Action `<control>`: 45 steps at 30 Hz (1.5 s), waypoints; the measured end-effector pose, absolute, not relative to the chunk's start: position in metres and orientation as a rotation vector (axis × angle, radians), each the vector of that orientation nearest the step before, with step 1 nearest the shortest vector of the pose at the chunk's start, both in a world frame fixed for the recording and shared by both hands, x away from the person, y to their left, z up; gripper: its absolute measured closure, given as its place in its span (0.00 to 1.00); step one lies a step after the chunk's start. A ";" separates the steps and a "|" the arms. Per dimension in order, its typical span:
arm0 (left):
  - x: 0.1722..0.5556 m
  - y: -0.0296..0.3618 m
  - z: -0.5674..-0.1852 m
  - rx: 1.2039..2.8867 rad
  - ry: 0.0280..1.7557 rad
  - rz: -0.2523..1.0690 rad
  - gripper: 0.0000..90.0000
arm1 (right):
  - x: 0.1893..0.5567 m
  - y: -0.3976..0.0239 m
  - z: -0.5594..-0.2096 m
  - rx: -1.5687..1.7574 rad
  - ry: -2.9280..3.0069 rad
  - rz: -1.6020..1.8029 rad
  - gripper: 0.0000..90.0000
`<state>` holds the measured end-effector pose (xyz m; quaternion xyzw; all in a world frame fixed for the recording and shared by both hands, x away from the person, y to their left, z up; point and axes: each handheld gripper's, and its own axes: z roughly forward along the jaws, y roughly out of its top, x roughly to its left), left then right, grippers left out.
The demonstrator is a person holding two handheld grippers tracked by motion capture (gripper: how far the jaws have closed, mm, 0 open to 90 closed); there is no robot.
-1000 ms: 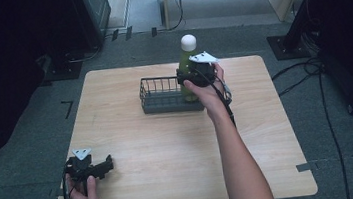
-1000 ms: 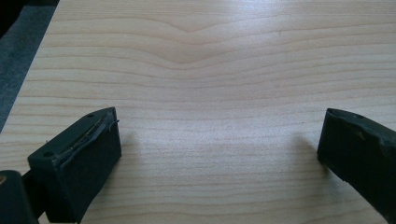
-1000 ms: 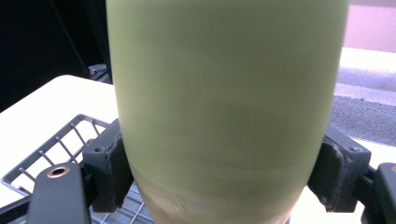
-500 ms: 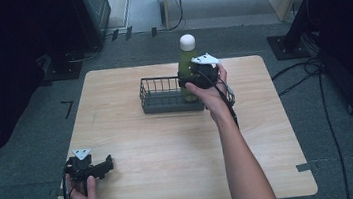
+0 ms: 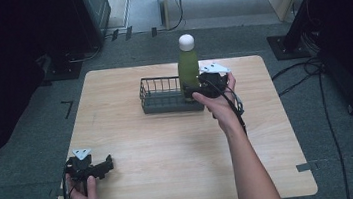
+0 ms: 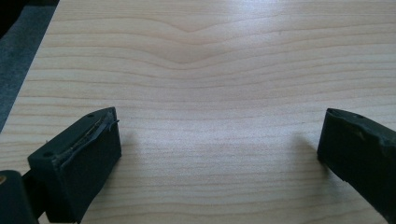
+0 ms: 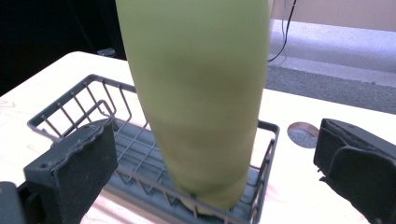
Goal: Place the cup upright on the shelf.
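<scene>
Two grippers: jaws wide apart, nothing held
Right gripper (image 5: 193, 92): flanks bottle (image 5: 188, 63)
Bottle: upright in basket (image 5: 157, 101) on tabletop (image 5: 169, 145)
Left gripper (image 5: 106, 165): idle
Risk: tall bottle tipping if nudged

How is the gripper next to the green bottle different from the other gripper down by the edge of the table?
The right gripper is up at the wire basket, its jaws either side of the green bottle; the left gripper sits near the table's front corner, with bare wood between its jaws. The right one has reached far across; the left one is close to the person. Both are black, open, and carry a grey plate on top.
</scene>
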<state>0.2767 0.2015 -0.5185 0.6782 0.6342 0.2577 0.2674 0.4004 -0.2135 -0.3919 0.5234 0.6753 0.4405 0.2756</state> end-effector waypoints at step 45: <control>0.277 0.202 -0.519 1.833 1.710 0.696 0.00 | 0.301 -0.305 -0.480 1.580 1.782 1.053 0.00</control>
